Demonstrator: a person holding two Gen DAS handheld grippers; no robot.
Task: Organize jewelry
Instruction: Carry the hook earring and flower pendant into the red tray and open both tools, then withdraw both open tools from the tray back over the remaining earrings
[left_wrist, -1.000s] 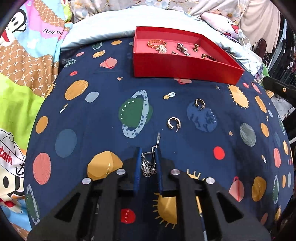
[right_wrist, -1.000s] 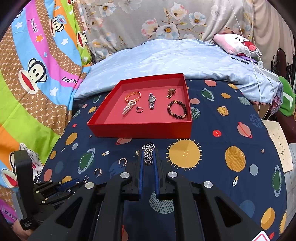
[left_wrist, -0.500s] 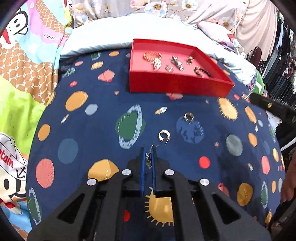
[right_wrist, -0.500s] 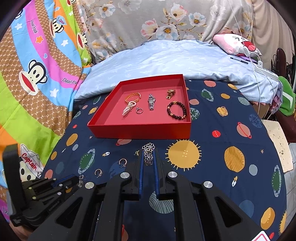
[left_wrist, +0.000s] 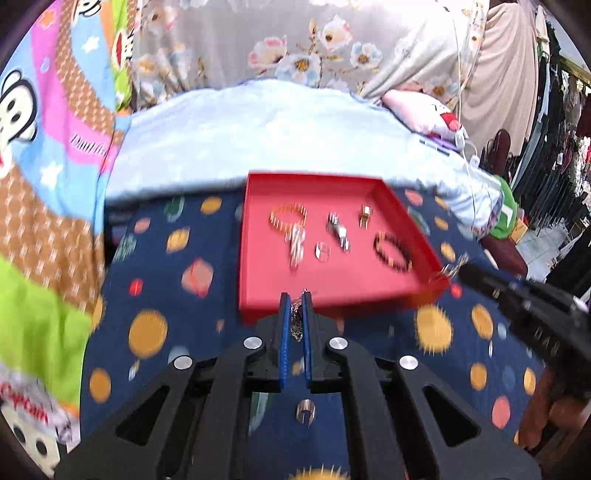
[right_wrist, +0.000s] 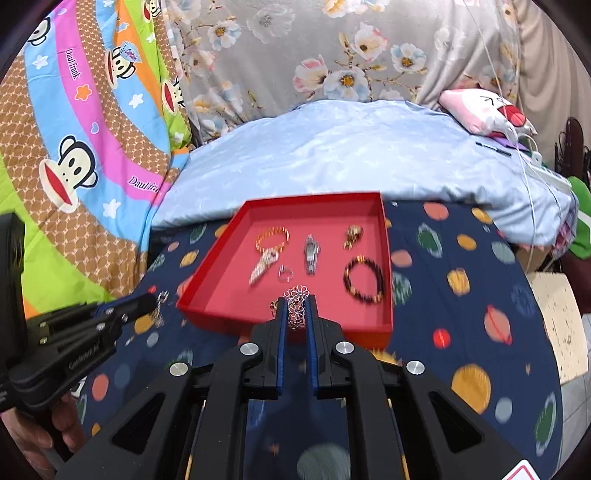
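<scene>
Between right claw (right_wrist: 296, 309) fingers: flower bracelet (right_wrist: 297, 303)

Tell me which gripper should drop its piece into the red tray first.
Right. The right gripper already holds its flower earring over the red tray; the left gripper holds its earring at the near wall.

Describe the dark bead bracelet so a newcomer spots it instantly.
Find the red tray on the planet-print blanket. The bracelet lies flat in the tray's front right area, below a small gold piece. It alone is a closed ring of dark brown beads.
</scene>
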